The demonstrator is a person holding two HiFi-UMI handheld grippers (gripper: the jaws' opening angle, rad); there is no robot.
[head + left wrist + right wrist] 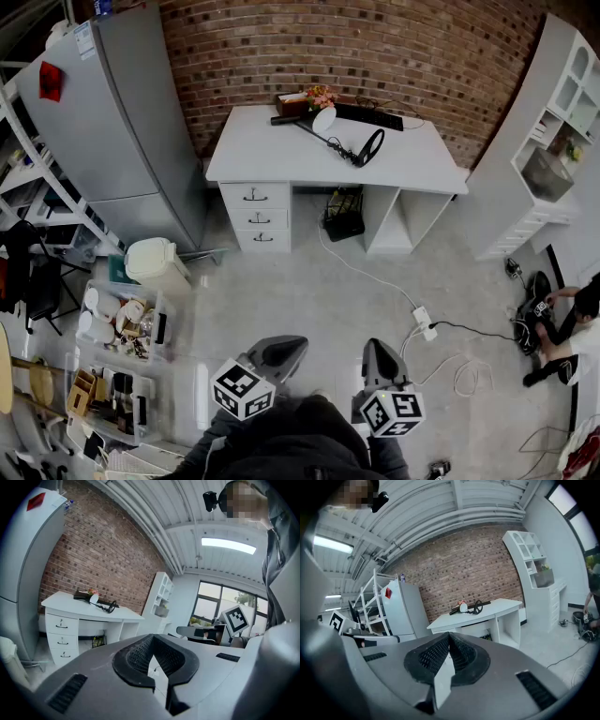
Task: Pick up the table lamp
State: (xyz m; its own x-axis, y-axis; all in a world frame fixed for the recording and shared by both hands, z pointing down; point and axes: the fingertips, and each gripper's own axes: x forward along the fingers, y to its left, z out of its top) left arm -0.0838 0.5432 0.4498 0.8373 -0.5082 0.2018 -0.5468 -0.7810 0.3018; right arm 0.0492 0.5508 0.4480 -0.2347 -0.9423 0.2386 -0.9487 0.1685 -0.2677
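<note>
The table lamp (345,142), black with a ring head and a white shade, lies on the white desk (272,155) against the brick wall, far ahead of me. It also shows as the small lamp (104,604) in the left gripper view and the lamp (471,607) in the right gripper view. My left gripper (281,351) and right gripper (377,359) are held low over the floor, well short of the desk. Both are shut with nothing between their jaws, seen at the left gripper (153,652) and the right gripper (449,645).
A grey fridge (122,122) stands left of the desk, a white shelf unit (553,131) to its right. A waste bin (157,265) and crates of clutter (127,323) line the left. A power strip (424,323) with cables lies on the floor. A person (572,328) crouches at right.
</note>
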